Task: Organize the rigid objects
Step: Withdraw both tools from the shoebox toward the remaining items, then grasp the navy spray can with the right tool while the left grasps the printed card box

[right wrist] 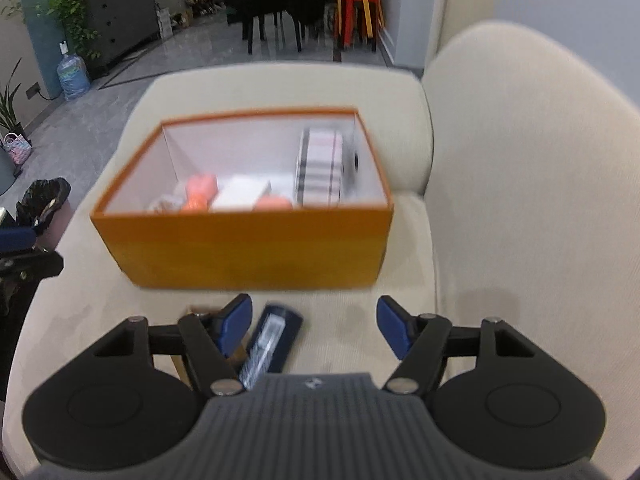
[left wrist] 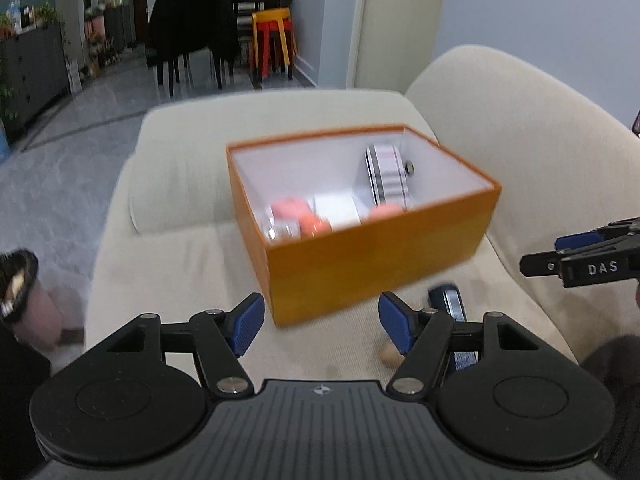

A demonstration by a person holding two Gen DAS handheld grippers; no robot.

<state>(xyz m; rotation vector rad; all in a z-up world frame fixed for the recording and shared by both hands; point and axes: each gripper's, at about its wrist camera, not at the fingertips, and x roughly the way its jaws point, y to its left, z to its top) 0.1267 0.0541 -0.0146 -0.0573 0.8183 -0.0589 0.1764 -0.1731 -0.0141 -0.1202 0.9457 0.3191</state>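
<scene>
Right wrist: orange box point(right wrist: 256, 248) sits on cream sofa point(right wrist: 520, 200).

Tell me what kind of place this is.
Probably a home living and dining area. An orange box sits on a cream sofa, and beyond it stand a dark dining table, stacked stools and potted plants.

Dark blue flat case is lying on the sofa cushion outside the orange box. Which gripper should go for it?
Right, probably. The dark blue flat case lies just ahead of the open right gripper, near its left finger. From the left gripper, also open, it sits off to the right, partly hidden behind a finger. The orange cardboard box stands just beyond.
</scene>
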